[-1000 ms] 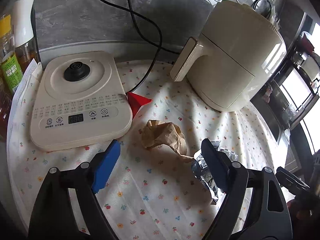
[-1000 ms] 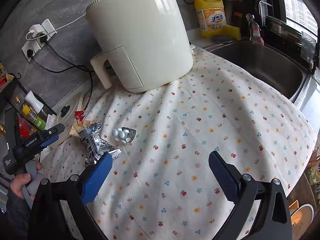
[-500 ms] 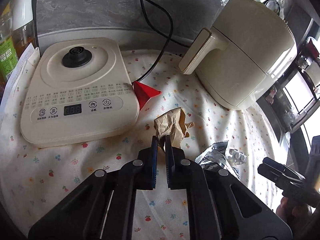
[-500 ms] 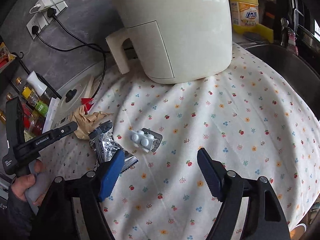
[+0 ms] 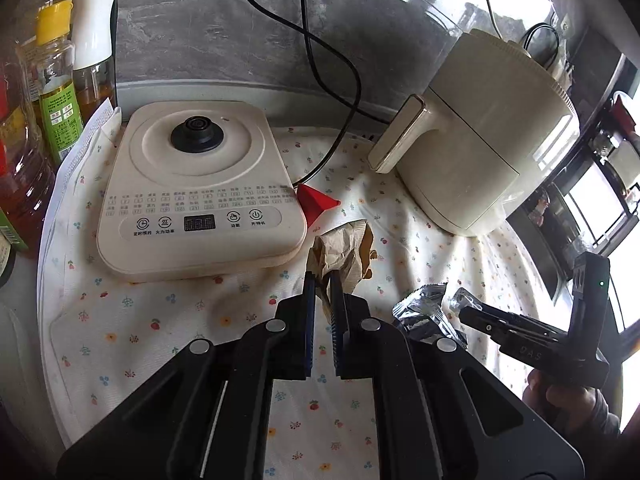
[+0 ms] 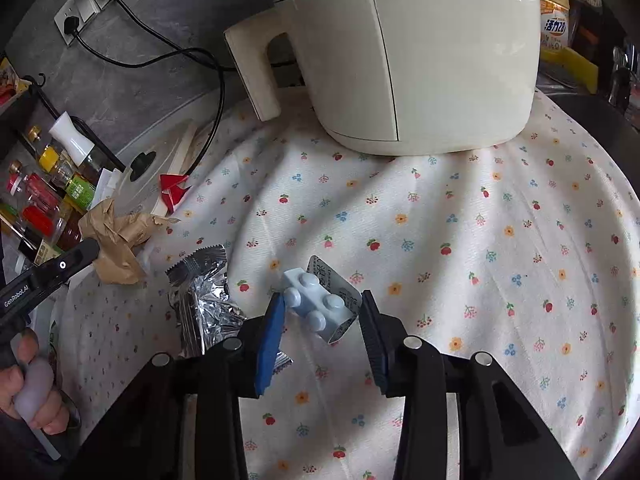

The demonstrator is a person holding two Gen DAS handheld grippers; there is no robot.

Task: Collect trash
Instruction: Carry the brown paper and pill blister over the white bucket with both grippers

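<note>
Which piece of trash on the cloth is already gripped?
The crumpled brown paper: the left tongs are shut on it. The foil wrapper and pill blister pack lie ungripped.

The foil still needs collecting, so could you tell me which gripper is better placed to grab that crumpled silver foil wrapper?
Probably right. The right gripper is open and brackets only the pale blue blister pack, beside the crumpled silver foil wrapper; the left gripper is shut on the crumpled brown paper.

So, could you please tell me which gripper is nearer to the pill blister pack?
Right. The right gripper is open with its fingers on either side of the pill blister pack, not yet touching it. The left gripper is off to the left, shut on the crumpled brown paper.
</note>
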